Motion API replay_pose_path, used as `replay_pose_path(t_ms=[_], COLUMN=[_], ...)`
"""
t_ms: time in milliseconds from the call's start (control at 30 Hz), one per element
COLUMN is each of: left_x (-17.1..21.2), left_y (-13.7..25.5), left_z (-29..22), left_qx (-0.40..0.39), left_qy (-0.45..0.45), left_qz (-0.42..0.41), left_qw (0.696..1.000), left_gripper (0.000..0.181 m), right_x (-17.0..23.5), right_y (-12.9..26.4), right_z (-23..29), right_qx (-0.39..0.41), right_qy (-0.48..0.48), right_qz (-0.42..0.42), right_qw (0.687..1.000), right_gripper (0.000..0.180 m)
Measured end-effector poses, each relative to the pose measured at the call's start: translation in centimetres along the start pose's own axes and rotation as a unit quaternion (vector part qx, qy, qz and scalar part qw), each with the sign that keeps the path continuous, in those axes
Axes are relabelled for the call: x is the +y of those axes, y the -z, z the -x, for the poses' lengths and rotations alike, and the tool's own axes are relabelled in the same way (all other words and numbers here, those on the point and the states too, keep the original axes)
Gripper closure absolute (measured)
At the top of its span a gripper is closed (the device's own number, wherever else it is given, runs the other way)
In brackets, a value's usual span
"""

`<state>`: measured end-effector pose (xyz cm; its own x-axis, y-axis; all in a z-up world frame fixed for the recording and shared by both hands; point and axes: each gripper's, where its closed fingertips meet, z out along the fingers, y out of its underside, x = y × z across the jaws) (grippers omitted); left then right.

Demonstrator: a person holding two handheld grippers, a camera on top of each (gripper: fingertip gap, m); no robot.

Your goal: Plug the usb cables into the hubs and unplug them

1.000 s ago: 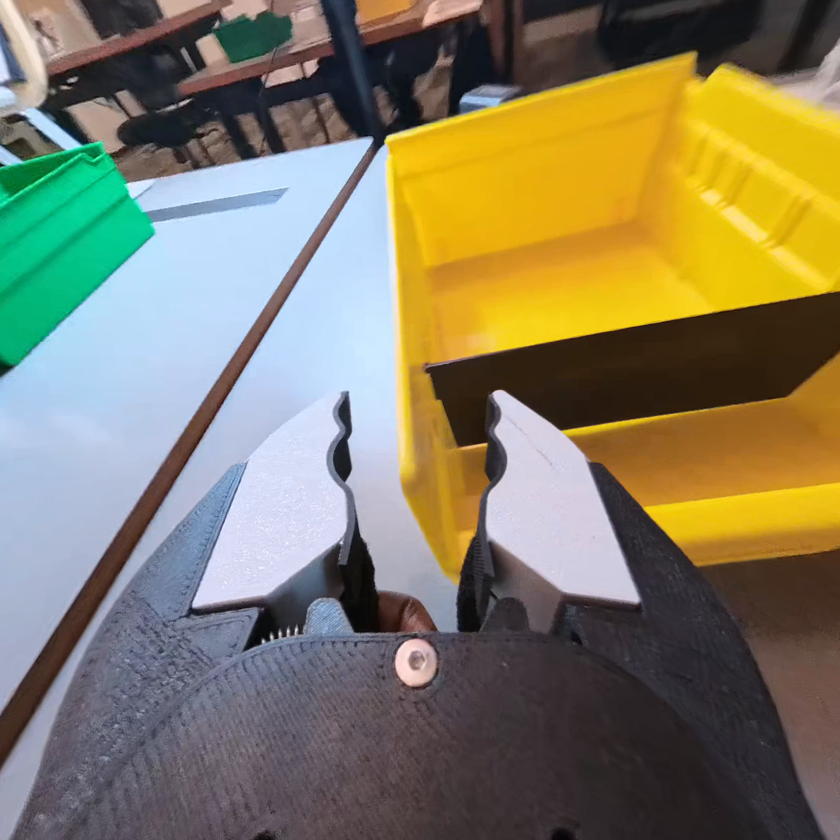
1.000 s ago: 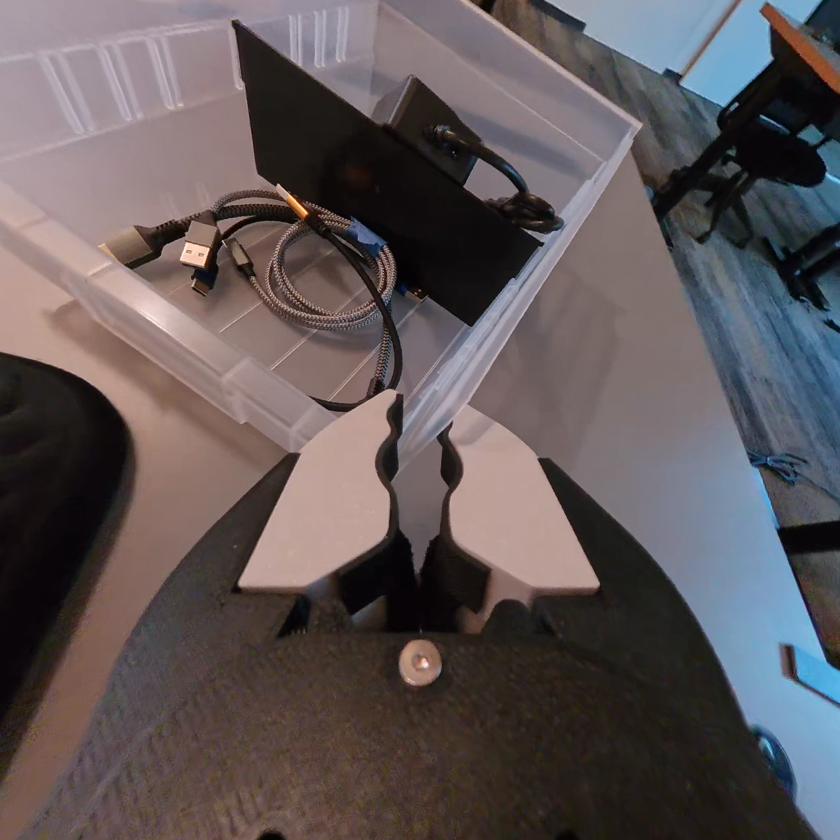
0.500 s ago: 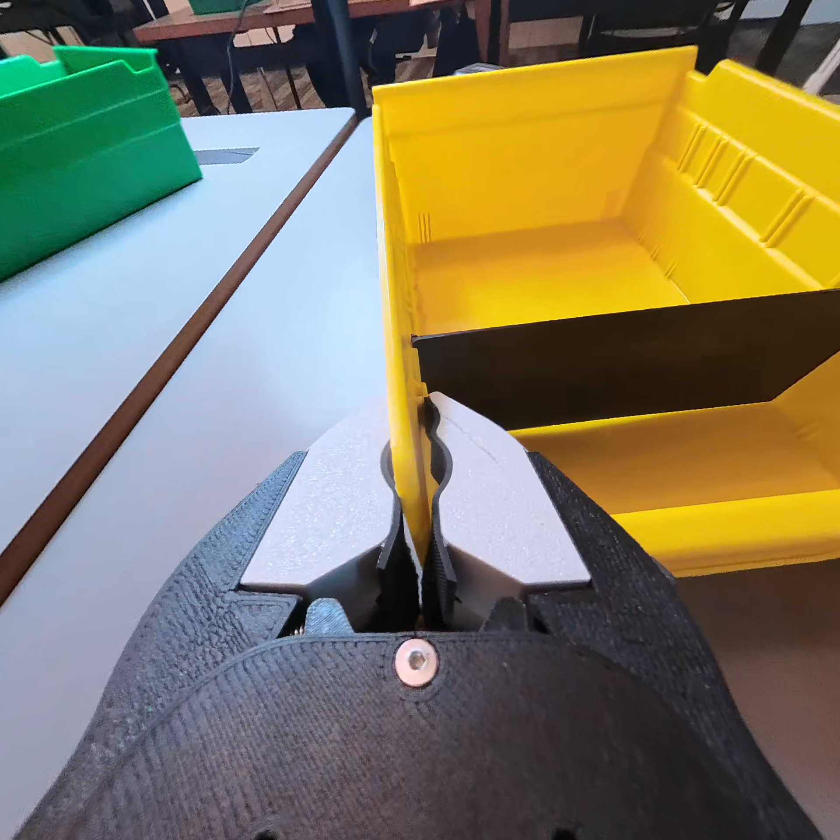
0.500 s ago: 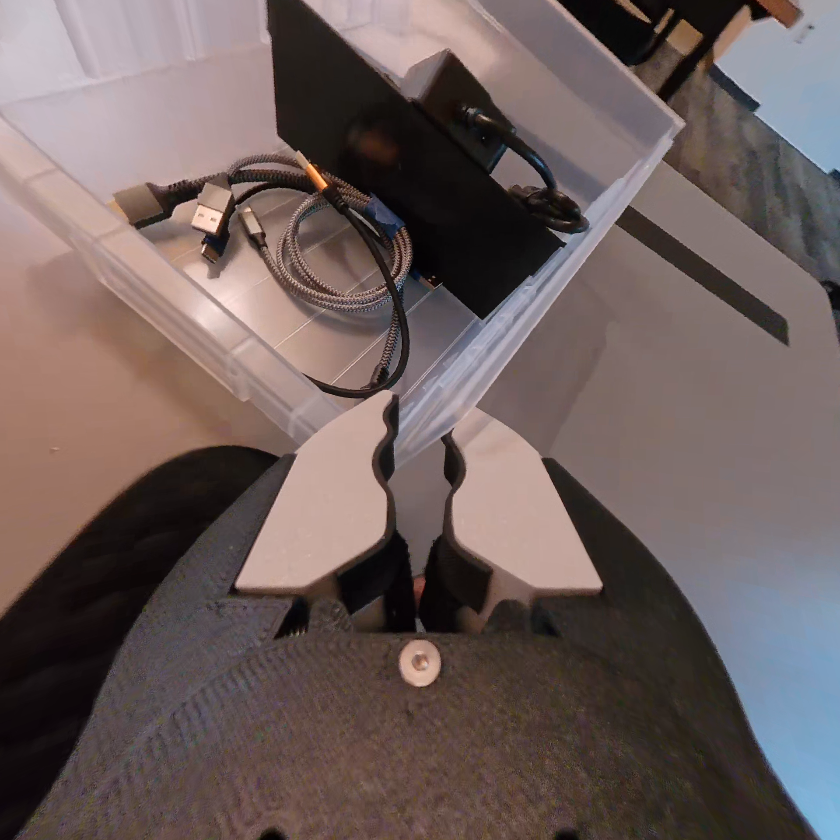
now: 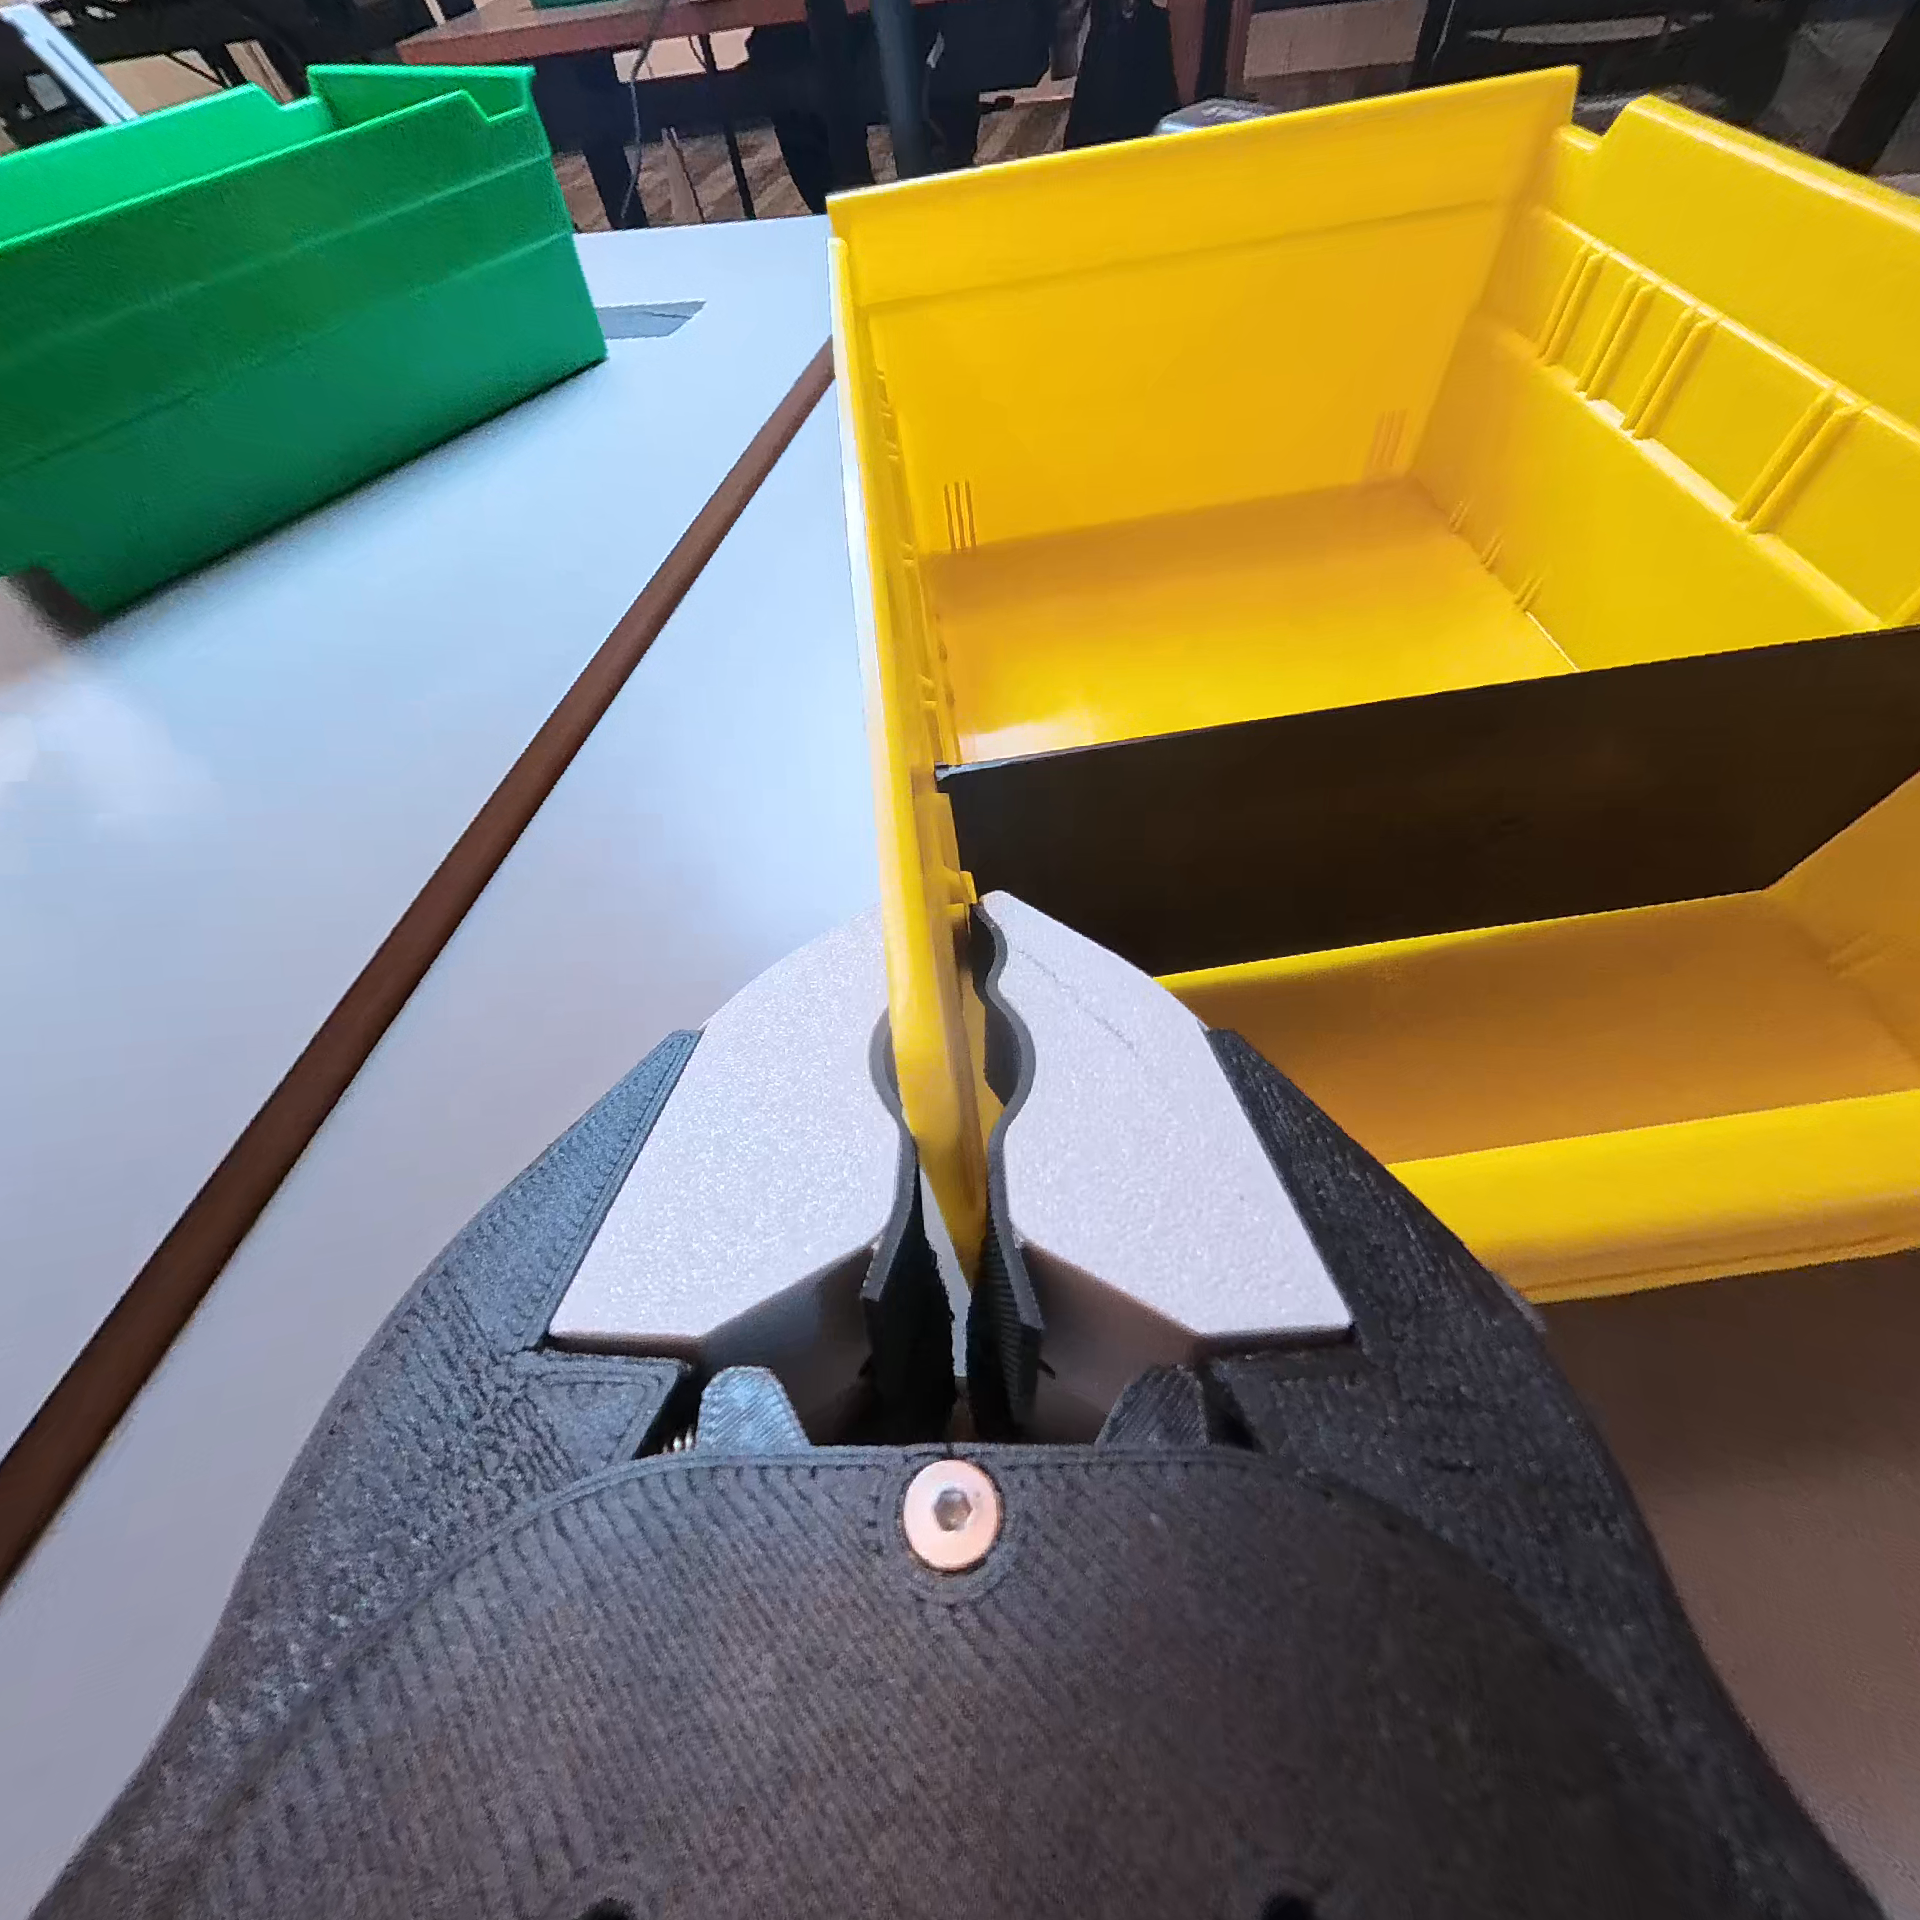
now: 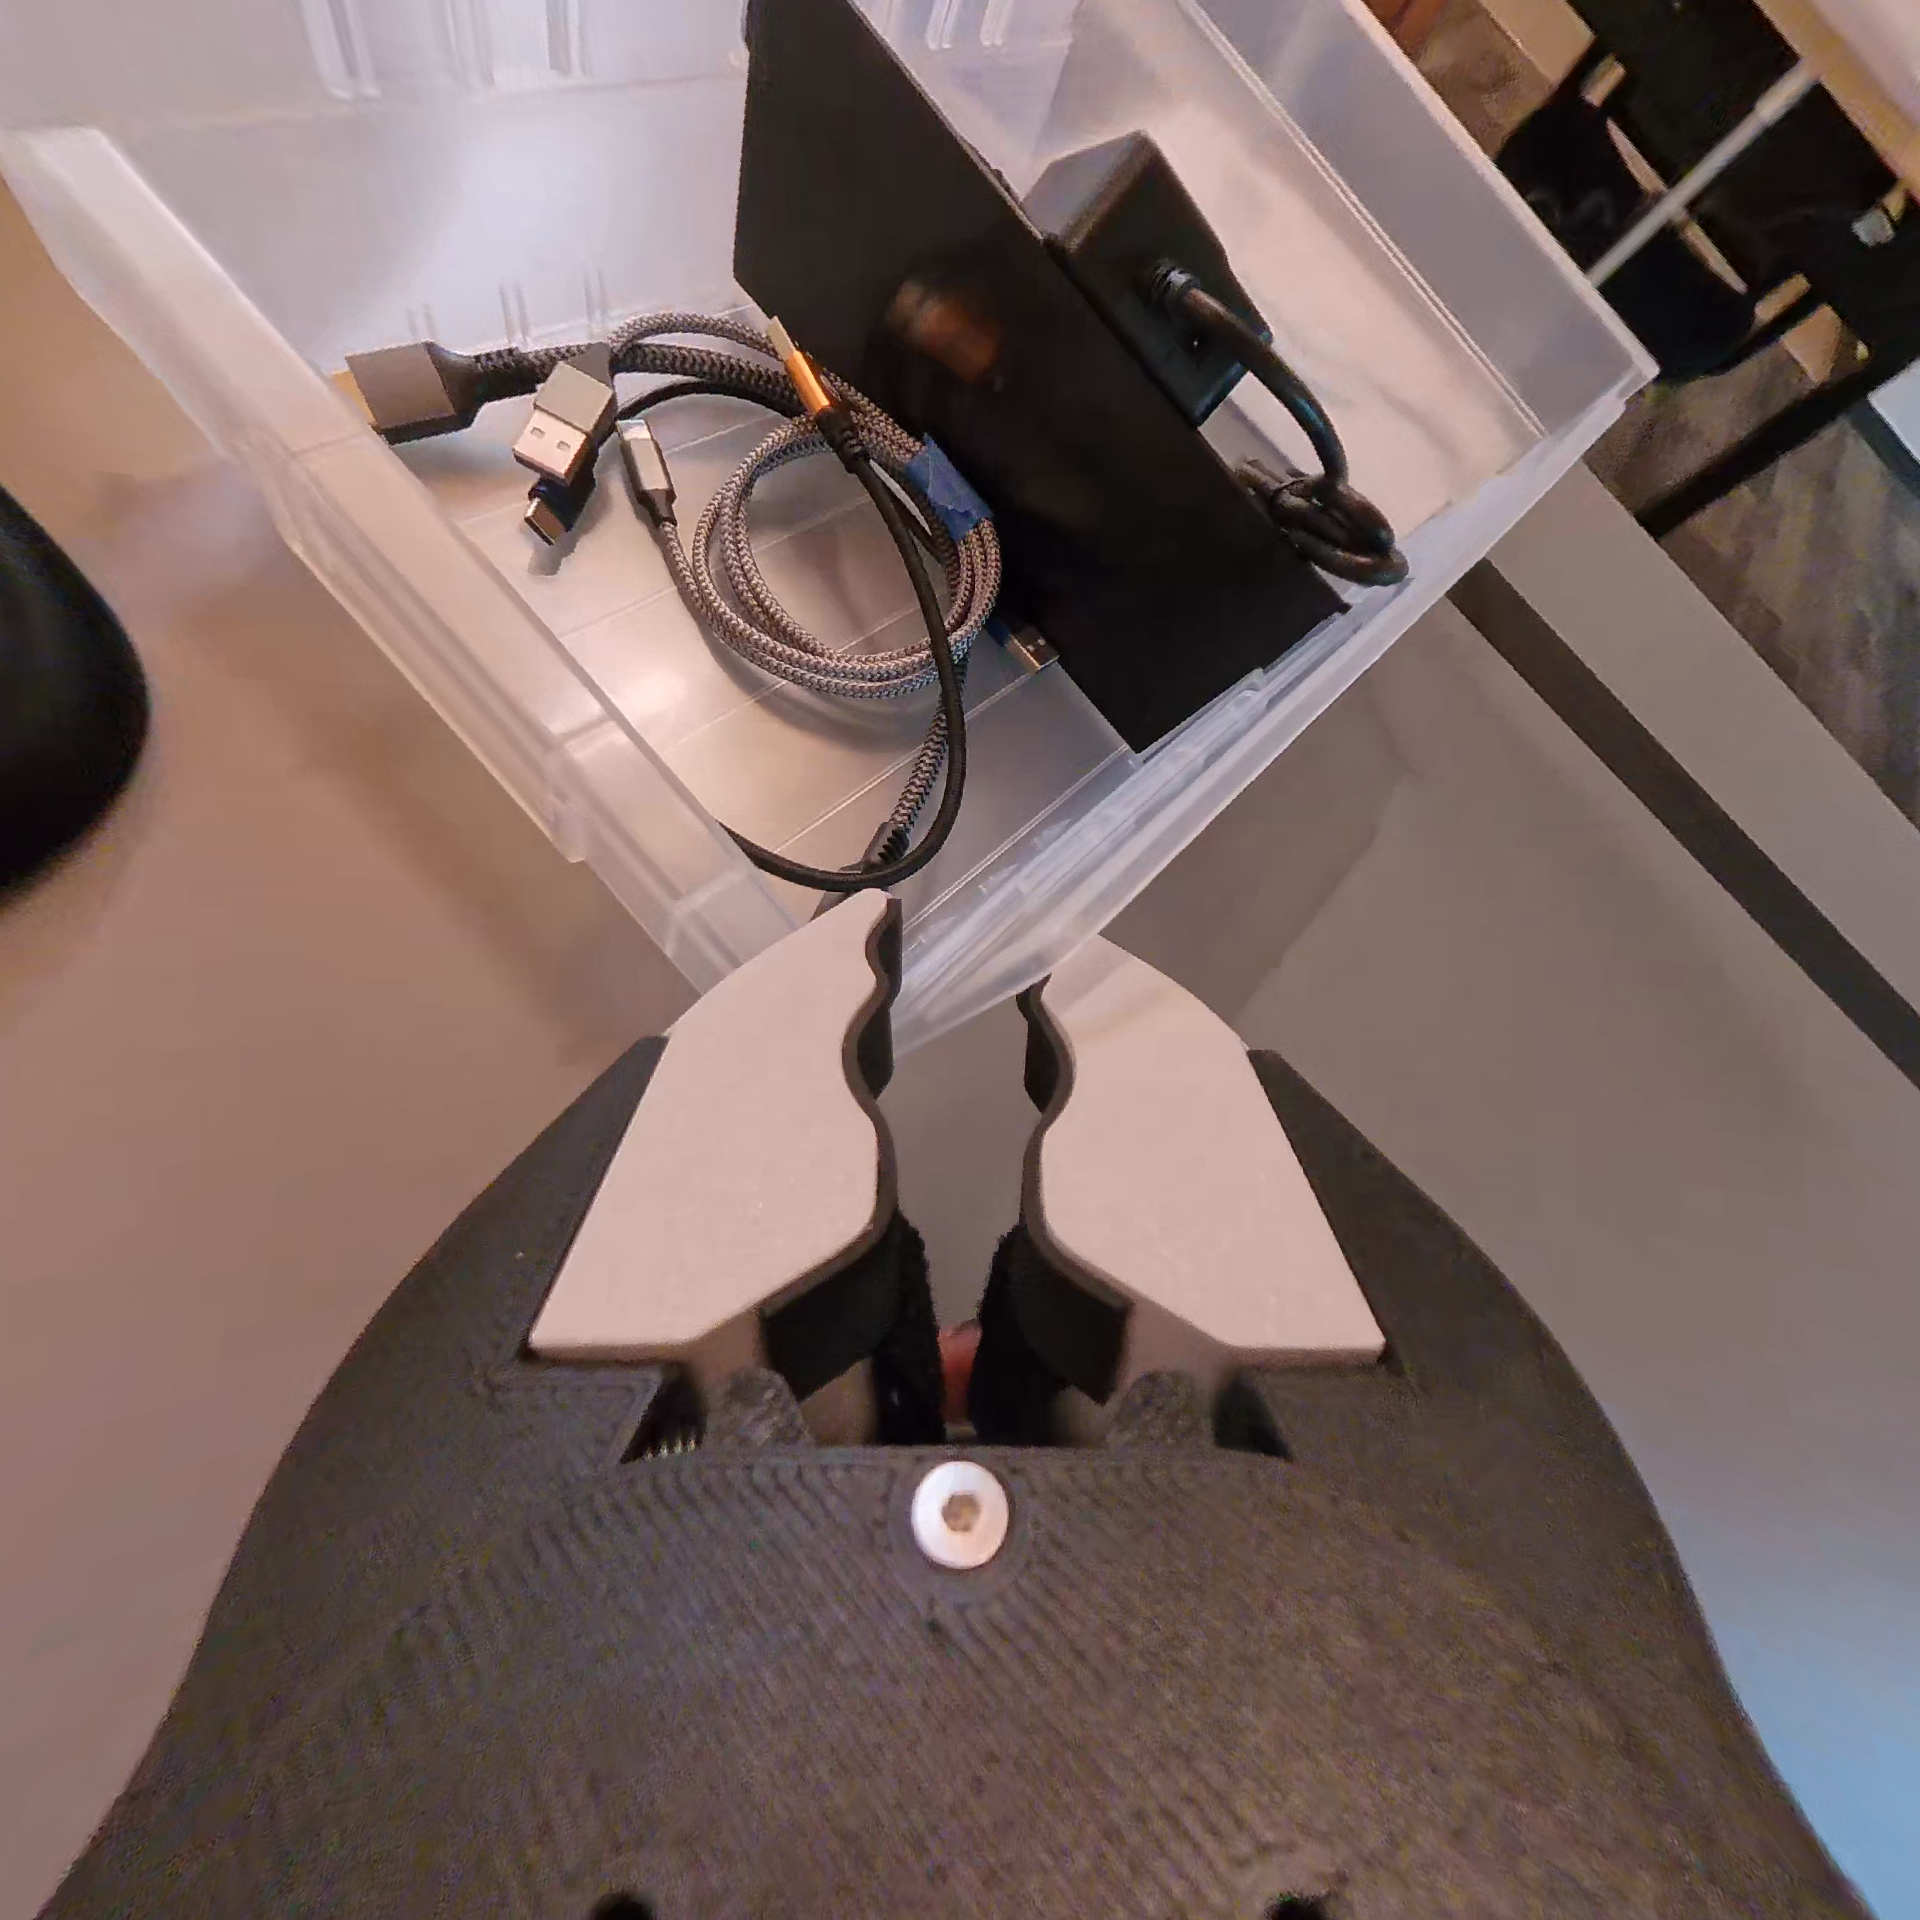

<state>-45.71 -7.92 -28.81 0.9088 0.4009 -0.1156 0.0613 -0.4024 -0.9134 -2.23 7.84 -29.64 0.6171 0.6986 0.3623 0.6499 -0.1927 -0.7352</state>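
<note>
My left gripper [image 5: 930,914] is shut on the left side wall of an empty yellow bin [image 5: 1195,343], just in front of its black divider [image 5: 1403,790]. My right gripper [image 6: 961,956] is shut on the near corner wall of a clear plastic bin [image 6: 468,665]. In that bin lie several braided grey and black USB cables [image 6: 831,582] with loose plugs [image 6: 561,426]. Behind its black divider [image 6: 987,416] sits a black hub [image 6: 1143,239] with a short black cable [image 6: 1320,457].
A green bin [image 5: 270,343] stands at the far left on the neighbouring grey table, beyond a brown seam [image 5: 499,790]. A dark rounded object [image 6: 52,707] shows at the left edge of the right wrist view. Chairs and desks stand behind the tables.
My left gripper moved forward and closed on the yellow bin's wall. The clear bin stayed in my right gripper while the table behind it swung past.
</note>
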Motion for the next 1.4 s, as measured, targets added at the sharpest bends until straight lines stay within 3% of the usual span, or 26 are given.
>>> replay_pose_path(t_ms=[233, 367, 500, 767, 900, 1000, 1100, 1167, 1267, 1333, 1367, 1400], left_x=[0.4, -1.0, -5.1, -8.3, -10.4, -12.4, -14.3, -15.4, -16.5, -16.8, -16.9, -16.9], left_y=[0.7, 1.3, 4.3, 7.1, 9.5, 12.0, 14.4, 15.7, 17.2, 17.9, 18.1, 18.4], left_z=[1.1, 1.9, 2.7, 2.1, 1.4, 0.1, -2.4, -4.7, -9.2, -12.7, -14.5, -16.4], left_qx=[-0.001, -0.022, -0.055, -0.047, -0.041, -0.034, -0.025, -0.012, 0.021, 0.061, 0.085, 0.11], left_qy=[0.001, 0.016, 0.007, 0.046, 0.051, 0.046, 0.053, 0.061, 0.072, 0.082, 0.086, 0.087], left_qz=[0.004, -0.049, -0.187, -0.296, -0.363, -0.432, -0.493, -0.521, -0.552, -0.563, -0.566, -0.568], left_qw=[1.0, 0.998, 0.981, 0.953, 0.929, 0.9, 0.868, 0.851, 0.831, 0.82, 0.815, 0.811], left_gripper=[0.176, 0.177, 0.175, 0.174, 0.175, 0.174, 0.174, 0.174, 0.174, 0.174, 0.175, 0.174], right_x=[-3.1, -4.4, -4.2, -6.9, -6.6, -9.1, -13.1, -14.5, -15.3, -15.3, -14.9, -14.2], right_y=[-2.1, -1.2, -0.9, 1.1, 1.1, 3.8, 9.0, 10.9, 11.2, 12.1, 12.8, 13.7], right_z=[2.5, 3.9, 4.0, 5.0, 5.4, 5.7, 9.7, 11.3, 10.6, 8.8, 7.5, 5.8], right_qx=[-0.082, -0.147, -0.142, -0.012, 0.025, 0.022, -0.096, -0.144, -0.113, -0.069, -0.036, 0.017], right_qy=[0.011, -0.033, -0.02, 0.02, 0.057, 0.031, 0.0, -0.04, -0.06, -0.066, -0.066, -0.067], right_qz=[-0.064, -0.143, -0.148, -0.198, -0.178, -0.273, -0.431, -0.466, -0.466, -0.48, -0.489, -0.495], right_qw=[0.995, 0.978, 0.978, 0.98, 0.982, 0.961, 0.897, 0.872, 0.876, 0.872, 0.869, 0.866], right_gripper=[0.156, 0.128, 0.124, 0.125, 0.113, 0.113, 0.114, 0.105, 0.096, 0.107, 0.141, 0.157])
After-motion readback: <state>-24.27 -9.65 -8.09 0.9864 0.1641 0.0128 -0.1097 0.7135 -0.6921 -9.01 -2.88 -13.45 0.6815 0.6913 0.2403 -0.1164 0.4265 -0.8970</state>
